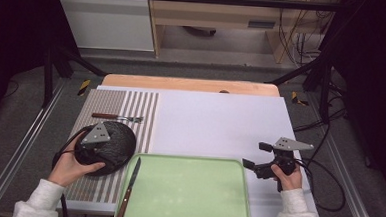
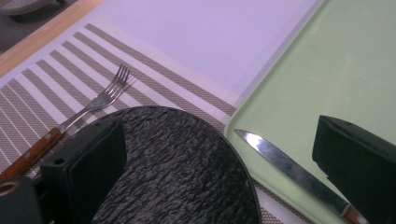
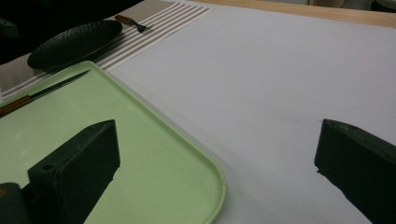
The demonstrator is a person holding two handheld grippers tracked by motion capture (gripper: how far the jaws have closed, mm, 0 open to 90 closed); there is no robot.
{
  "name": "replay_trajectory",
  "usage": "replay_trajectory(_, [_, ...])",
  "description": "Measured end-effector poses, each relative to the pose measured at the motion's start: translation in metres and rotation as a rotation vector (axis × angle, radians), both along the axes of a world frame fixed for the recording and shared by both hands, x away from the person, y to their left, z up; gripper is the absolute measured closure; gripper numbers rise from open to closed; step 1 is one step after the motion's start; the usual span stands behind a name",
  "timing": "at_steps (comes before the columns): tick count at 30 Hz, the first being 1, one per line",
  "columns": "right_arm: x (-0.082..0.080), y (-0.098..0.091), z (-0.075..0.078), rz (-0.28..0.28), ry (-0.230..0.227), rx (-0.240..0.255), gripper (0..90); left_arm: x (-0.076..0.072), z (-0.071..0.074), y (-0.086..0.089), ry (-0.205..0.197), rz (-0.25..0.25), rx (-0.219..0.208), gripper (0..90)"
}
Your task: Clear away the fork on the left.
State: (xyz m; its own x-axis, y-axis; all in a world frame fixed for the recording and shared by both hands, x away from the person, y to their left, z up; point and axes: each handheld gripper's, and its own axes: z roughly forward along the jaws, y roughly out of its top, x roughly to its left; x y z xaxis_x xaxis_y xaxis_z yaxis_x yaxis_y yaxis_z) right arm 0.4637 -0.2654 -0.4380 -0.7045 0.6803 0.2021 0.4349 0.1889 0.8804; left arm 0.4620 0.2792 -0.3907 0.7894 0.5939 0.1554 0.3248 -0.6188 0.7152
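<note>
L hand-held gripper [image 2: 224,154] over black plate [image 2: 177,168], jaws apart.

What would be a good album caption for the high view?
Left gripper hovers open over a black plate on a striped mat, beside a fork, knife and green tray.

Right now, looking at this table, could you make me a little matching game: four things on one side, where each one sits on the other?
Things:
1. fork
2. knife
3. black plate
4. right gripper

Places:
A. on the green tray's left edge
B. under the left gripper, on the striped mat
C. above the white sheet, beside the tray
D. on the mat, beyond the plate

Pairs: 1-D, 2-A, 3-B, 4-C
</note>
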Motion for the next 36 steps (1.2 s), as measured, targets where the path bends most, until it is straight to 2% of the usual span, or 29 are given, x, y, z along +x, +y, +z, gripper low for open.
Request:
replay_trajectory(5, [0.0, -0.001, 0.0, -0.002, -0.005, 0.004, 0.6, 0.008, 0.001, 0.003, -0.003, 0.003, 0.026, 2.7])
replay_trajectory(15, [0.0, -0.001, -0.001, -0.001, -0.001, 0.003, 0.6, 0.024, 0.005, 0.006, -0.029, -0.012, 0.11, 2.7])
replay_trajectory(20, [0.0, -0.001, -0.001, -0.001, 0.002, 0.001, 0.6, 0.032, 0.006, 0.007, -0.033, 0.001, 0.12, 2.7])
replay_trajectory(29, [-0.001, -0.001, -0.001, -0.002, 0.0, 0.0, 0.6, 0.047, 0.005, 0.012, -0.036, 0.023, 0.169, 2.7])
replay_trajectory(36, [-0.001, -0.001, -0.001, -0.003, 0.002, 0.001, 0.6, 0.061, 0.002, 0.017, -0.046, 0.053, 0.227, 2.8])
